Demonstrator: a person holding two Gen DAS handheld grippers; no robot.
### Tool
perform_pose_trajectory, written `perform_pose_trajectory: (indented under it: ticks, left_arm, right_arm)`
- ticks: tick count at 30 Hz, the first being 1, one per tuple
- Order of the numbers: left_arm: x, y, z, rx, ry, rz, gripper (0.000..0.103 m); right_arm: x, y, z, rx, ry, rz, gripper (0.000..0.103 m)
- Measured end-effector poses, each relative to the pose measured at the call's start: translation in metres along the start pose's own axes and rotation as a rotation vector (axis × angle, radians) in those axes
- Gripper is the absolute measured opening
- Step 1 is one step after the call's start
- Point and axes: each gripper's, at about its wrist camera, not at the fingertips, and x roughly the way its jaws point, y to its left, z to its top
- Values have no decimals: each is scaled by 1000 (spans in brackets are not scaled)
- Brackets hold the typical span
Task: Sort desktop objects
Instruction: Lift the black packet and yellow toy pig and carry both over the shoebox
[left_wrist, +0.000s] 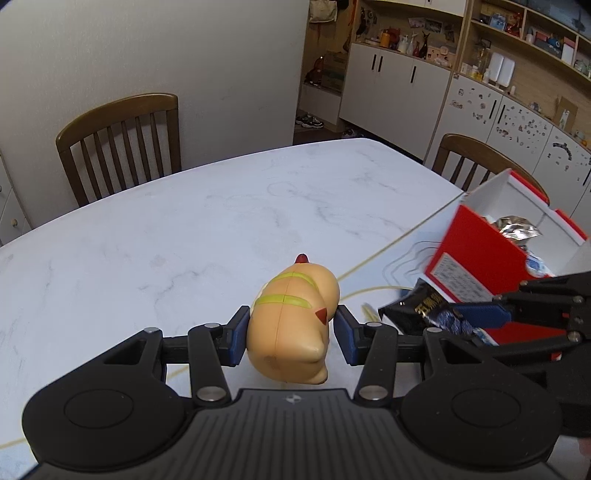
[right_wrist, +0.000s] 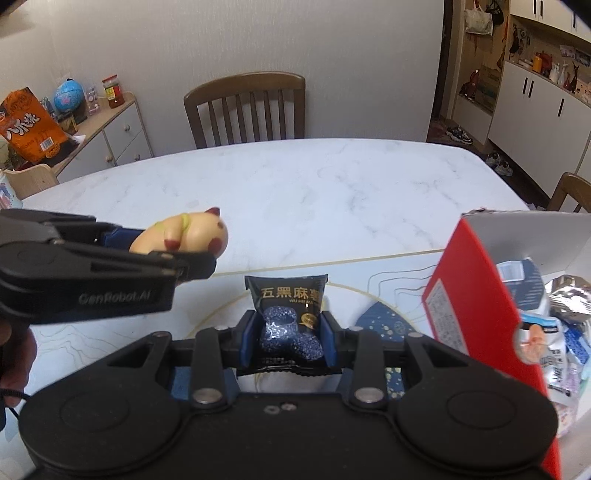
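box: red-and-white carton, open on top, already holding wrappers; landmark for all below.
right gripper: jaws part-closed, pads clamped on the black packet, held clear of the table.
packet to box: just left of the red wall, long axis pointing away from the camera; judged the nearer load to drop in.
left gripper: pads pinching the toy, a tan figure with green stripes.
toy to box: well left of it, beyond the packet, lifted off the table.
nearer hand: right.
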Motion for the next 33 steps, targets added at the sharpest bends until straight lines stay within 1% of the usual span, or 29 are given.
perform_pose_trajectory:
  ticks: [11,14,20,23,33]
  left_arm:
    - [-46,-30,-7,-16,-12,-7,47]
    - [-56,-42,-10,-16,-13,-15,47]
    - [-72,-69,-11,-10,-22,-35,47]
    - [-79,-82,-10,-5,-24,-44,47]
    - [-88,-136,-1,19,-33,-79,47]
  right_arm:
    - [-47,-18,-9,15,-31,8,34]
    - [-61,-24,-12,15,-31,19,34]
    - [-84,-38,-22,22,-22,10,34]
    - [-95,-47,-27,30,-16,11,34]
    - [-130,-89,-36,41,-41,19,34]
